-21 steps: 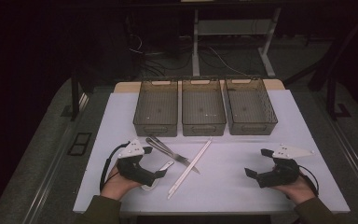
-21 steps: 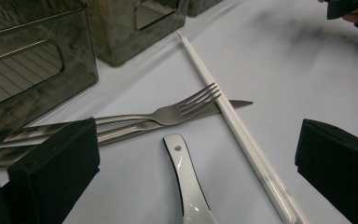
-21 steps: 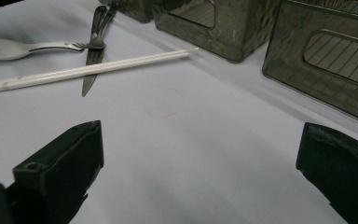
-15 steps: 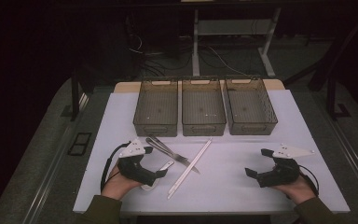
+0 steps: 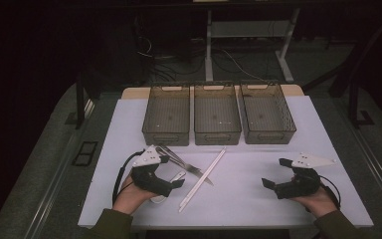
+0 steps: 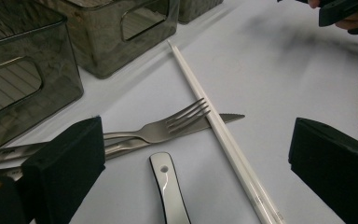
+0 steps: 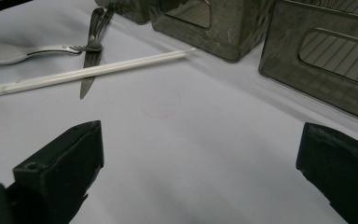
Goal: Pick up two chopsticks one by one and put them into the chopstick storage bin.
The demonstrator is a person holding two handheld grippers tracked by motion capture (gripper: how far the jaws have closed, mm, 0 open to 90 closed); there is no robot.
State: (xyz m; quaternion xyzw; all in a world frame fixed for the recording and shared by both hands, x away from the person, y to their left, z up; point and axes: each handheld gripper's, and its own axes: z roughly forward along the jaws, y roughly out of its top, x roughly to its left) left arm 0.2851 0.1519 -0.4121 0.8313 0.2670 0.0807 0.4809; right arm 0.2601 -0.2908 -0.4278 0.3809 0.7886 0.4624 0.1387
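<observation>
On the white table mat (image 5: 238, 199) lie a metal fork (image 6: 168, 126) and a knife (image 6: 226, 118) side by side, crossed by a pair of white chopsticks (image 5: 204, 178). A spoon (image 5: 171, 180) with a glossy handle (image 6: 168, 191) lies beside them. My left gripper (image 5: 171, 173) rests low just left of this cutlery, open, with the spoon handle between its jaws but untouched. At the right, my right gripper (image 5: 276, 173) stands open over bare mat. From the right gripper (image 7: 196, 168) view, the chopsticks (image 7: 88, 71), knife (image 7: 86, 84) and spoon (image 7: 2, 52) lie far off.
Three smoky translucent bins (image 5: 165, 117) (image 5: 217, 117) (image 5: 267, 117) stand in a row at the back of the mat, each empty. Bare mat lies between the two grippers. Dark floor, table legs and cables lie beyond the table.
</observation>
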